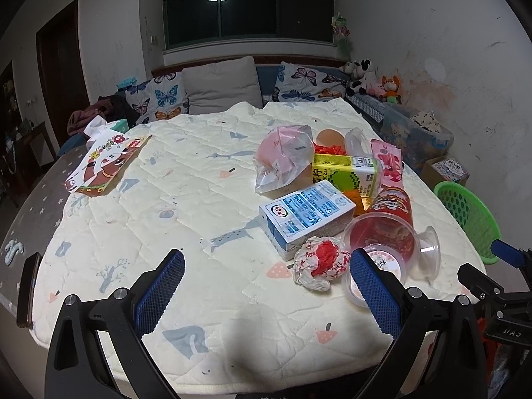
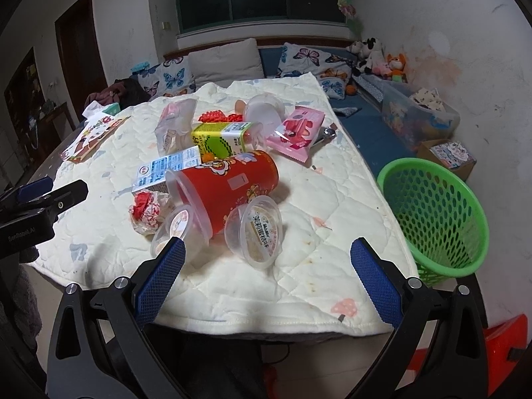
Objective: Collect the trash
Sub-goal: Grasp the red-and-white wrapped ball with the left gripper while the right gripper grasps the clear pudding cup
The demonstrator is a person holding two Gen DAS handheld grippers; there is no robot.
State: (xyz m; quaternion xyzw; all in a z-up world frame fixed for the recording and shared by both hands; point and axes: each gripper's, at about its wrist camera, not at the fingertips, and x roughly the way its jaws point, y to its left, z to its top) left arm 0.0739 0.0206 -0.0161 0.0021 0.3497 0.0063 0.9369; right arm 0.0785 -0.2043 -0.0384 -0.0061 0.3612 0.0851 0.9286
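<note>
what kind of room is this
Probably a home living room or bedroom: butterfly-print cushions line a blue bench under a dark window, plush toys sit in the corner, and a quilted cream cover tops the table.

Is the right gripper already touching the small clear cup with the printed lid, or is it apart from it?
Apart. In the right wrist view the right gripper is open and empty, and bare quilt shows between its right finger and the small clear cup.

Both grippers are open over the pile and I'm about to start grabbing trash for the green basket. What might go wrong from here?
1. The red cup lies on its side against two clear pudding cups; pulling one may roll the others.
2. The green basket stands off the table's right edge, so a short drop could miss it.
</note>
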